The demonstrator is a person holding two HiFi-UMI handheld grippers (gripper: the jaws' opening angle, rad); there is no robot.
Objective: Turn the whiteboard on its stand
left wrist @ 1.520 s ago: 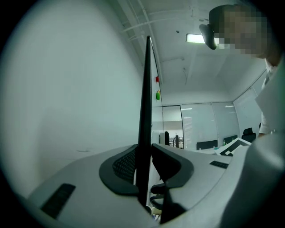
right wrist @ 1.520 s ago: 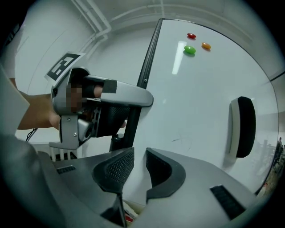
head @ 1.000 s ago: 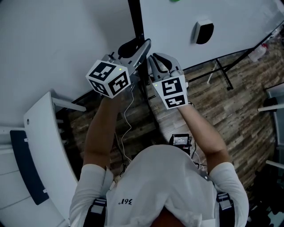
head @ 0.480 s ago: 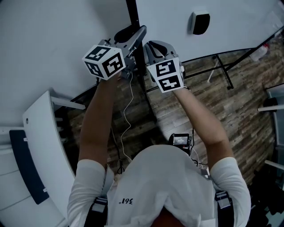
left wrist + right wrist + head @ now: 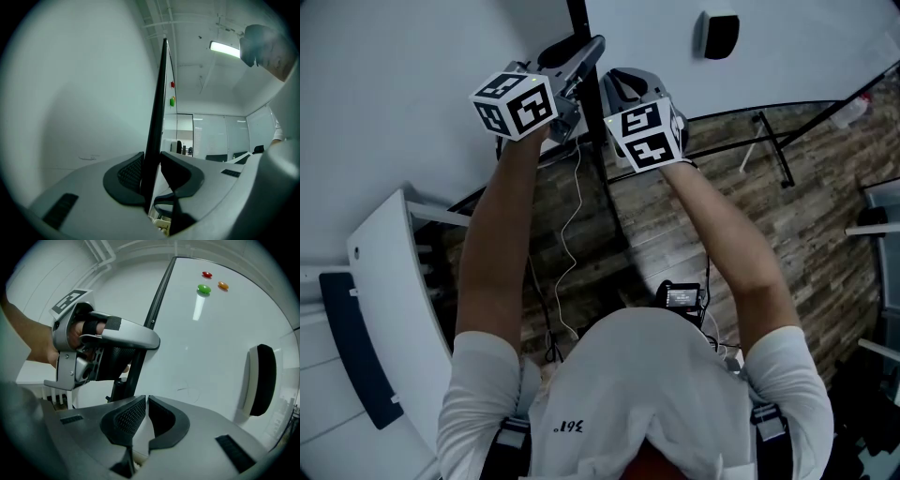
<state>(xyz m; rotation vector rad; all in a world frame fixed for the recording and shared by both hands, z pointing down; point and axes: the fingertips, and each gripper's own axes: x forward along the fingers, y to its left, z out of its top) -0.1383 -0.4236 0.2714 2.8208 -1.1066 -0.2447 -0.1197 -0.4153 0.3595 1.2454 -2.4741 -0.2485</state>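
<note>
The whiteboard [image 5: 787, 47] stood upright on its stand [image 5: 772, 150], and the stand rested on the wooden floor [image 5: 825, 234]. The person held both tongs up at the left side of the board, with both forearms stretched out toward it. The left tongs [image 5: 152, 171] were clenched on the black edge [image 5: 157, 108] of the whiteboard. In the left gripper view this edge ran up between the 2 pads, and both pads lay against it. The right tongs [image 5: 146, 411] were just beside the left ones, in front of the white face of the board. Their jaws were closed almost together, with only a thin slit and nothing between them. I could not tell if their tips touched the white surface. A black eraser [image 5: 719, 35] was attached to the face of the board, well apart from both tongs. In the right gripper view, 3 small magnets sat higher on the same face, near each other: a red magnet [image 5: 206, 274], a green magnet [image 5: 203, 288] and an orange magnet [image 5: 223, 285].
</note>
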